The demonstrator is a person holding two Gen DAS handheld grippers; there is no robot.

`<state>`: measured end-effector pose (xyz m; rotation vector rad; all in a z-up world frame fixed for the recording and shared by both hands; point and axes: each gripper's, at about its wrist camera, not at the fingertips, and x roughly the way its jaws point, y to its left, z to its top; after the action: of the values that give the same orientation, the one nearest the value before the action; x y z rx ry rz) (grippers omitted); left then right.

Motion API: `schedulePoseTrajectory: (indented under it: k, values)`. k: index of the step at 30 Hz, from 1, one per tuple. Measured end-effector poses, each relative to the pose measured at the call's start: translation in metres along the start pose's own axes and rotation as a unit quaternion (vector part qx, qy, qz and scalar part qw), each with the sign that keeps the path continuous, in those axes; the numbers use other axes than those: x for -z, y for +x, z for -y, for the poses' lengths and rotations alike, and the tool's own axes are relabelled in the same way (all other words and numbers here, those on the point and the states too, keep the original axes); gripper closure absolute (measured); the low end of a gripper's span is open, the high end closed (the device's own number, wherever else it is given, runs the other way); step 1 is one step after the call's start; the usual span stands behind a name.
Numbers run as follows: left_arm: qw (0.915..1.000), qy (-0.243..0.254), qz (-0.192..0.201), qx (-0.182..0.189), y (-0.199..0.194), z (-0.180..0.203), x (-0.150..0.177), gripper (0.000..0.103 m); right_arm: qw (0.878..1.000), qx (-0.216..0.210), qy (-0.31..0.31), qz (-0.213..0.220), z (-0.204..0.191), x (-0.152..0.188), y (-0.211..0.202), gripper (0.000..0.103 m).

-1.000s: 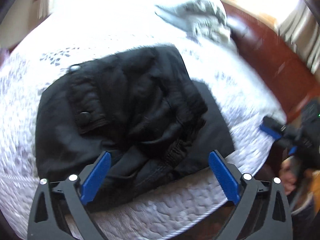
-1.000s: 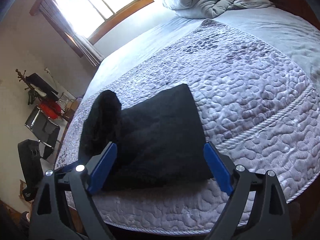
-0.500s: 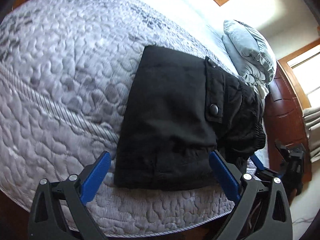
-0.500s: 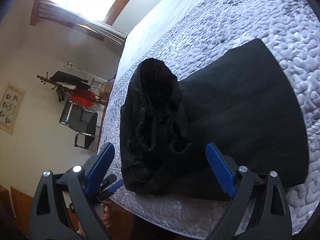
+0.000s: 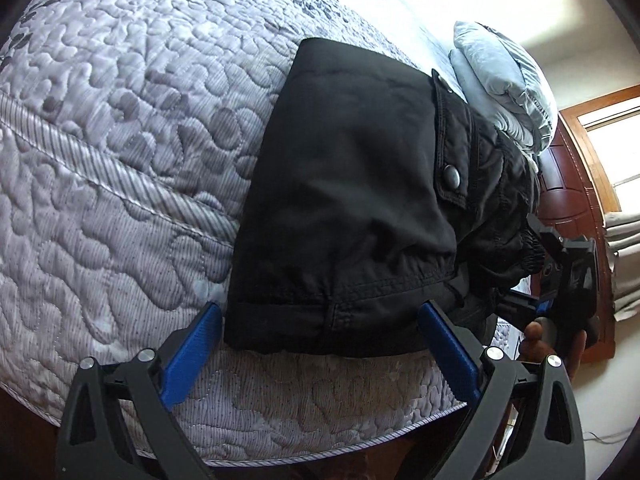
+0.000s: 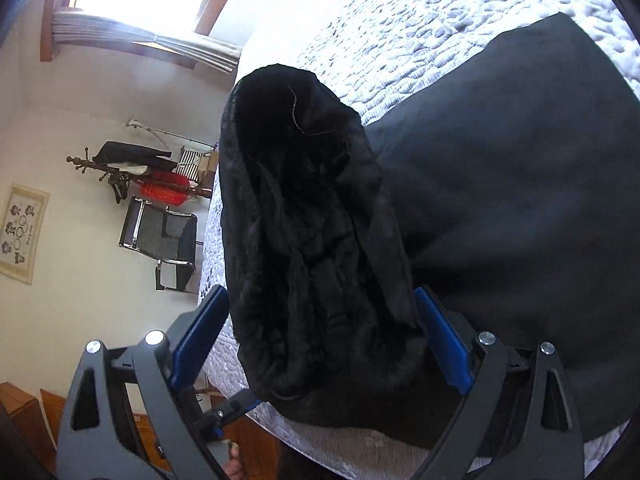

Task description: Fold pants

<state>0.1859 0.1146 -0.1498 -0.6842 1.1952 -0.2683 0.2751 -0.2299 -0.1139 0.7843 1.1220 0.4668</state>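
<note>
Right gripper [image 6: 320, 336] (jaws wide) straddles bunched black pants [image 6: 320, 220]

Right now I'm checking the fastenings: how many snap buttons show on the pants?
1: a round metal snap button on the pocket flap of the folded black pants, right of middle. Others may be hidden in folds.

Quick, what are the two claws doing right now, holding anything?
Left claw: open, holding nothing, with the folded black pants between its fingers.
Right claw: open, holding nothing, fingers either side of the pants' bunched end.
</note>
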Motion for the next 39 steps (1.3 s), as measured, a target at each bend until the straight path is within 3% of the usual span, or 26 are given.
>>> schedulePoseTrajectory:
  k: [1,4,7,10,16,30,39]
  values:
    - [1.0000,0.000,0.000,0.001,0.000,0.000,0.001,0.004,1.000,0.000,-0.002,-0.001,-0.001,-0.002,0.002,0.027]
    - [1.0000,-0.001,0.000,0.001,0.000,-0.001,0.002,0.004,1.000,0.015,0.001,-0.009,0.000,-0.004,0.006,0.048]
    - [1.0000,-0.003,-0.002,0.002,0.001,-0.002,0.003,0.004,1.000,0.007,0.004,-0.009,0.001,-0.004,0.004,0.065]
    - [1.0000,-0.005,-0.002,0.002,0.001,0.001,0.001,0.004,1.000,0.002,-0.008,-0.008,-0.001,-0.001,-0.001,0.073]
    - [0.9998,-0.016,-0.002,0.008,-0.002,-0.002,0.005,0.004,0.999,0.011,-0.048,0.003,-0.031,0.001,-0.007,0.077]
    - [0.9986,-0.019,0.038,0.032,-0.043,-0.004,0.005,0.004,0.991,-0.033,-0.125,0.013,-0.122,-0.003,-0.064,0.078]
    - [0.9990,0.000,0.031,0.033,-0.045,0.014,0.002,0.004,0.991,-0.020,-0.129,0.037,-0.118,-0.015,-0.111,0.078]
